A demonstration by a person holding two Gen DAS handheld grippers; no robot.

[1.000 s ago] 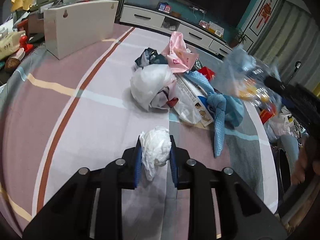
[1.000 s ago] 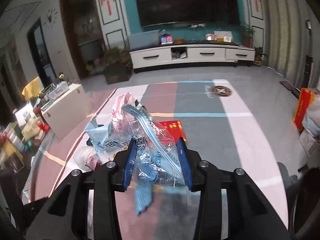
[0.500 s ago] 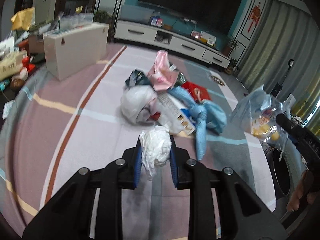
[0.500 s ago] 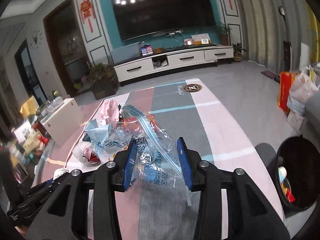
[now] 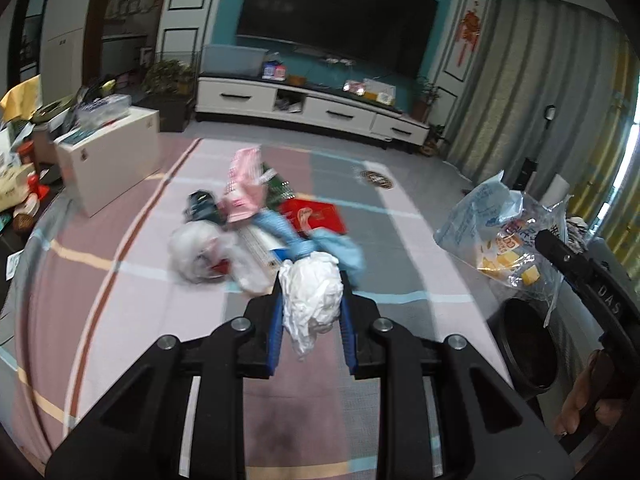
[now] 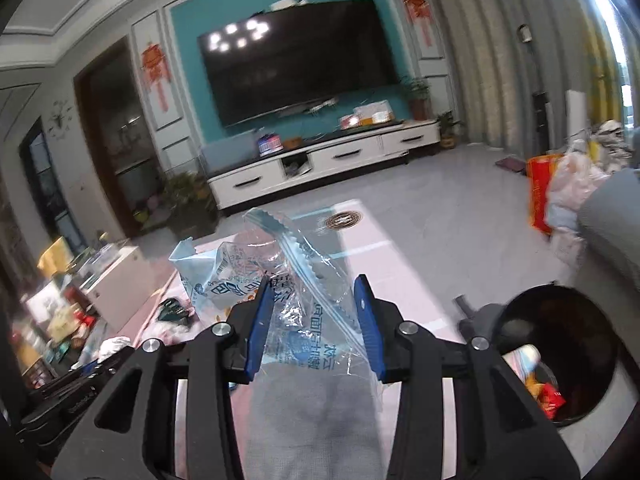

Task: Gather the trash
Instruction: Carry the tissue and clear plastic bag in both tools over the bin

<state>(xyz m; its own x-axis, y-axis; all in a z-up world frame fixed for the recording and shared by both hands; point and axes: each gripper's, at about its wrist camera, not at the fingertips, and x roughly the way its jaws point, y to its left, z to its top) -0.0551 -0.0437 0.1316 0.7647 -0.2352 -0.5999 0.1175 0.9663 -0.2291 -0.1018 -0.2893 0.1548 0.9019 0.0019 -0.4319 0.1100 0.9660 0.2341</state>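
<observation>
My left gripper (image 5: pixel 311 280) is shut on a crumpled white tissue wad (image 5: pixel 311 300) and holds it above the rug. My right gripper (image 6: pixel 314 288) is shut on a clear blue-printed plastic bag (image 6: pixel 292 280); the bag also shows in the left wrist view (image 5: pixel 504 236), hanging above a black trash bin (image 5: pixel 524 344). In the right wrist view the bin (image 6: pixel 560 352) is at the lower right with some trash inside. A trash pile (image 5: pixel 256 224) lies on the rug: white bag, pink wrapper, blue cloth, red packet.
A white box (image 5: pixel 108 156) stands at the left with clutter beyond it. A white TV cabinet (image 5: pixel 304 108) runs along the far wall. A grey sofa arm (image 6: pixel 612 232) and bags (image 6: pixel 560 188) are at the right.
Both grippers rose and swung right toward the bin. The trash pile dropped back and to the left; the bin came into view under the plastic bag.
</observation>
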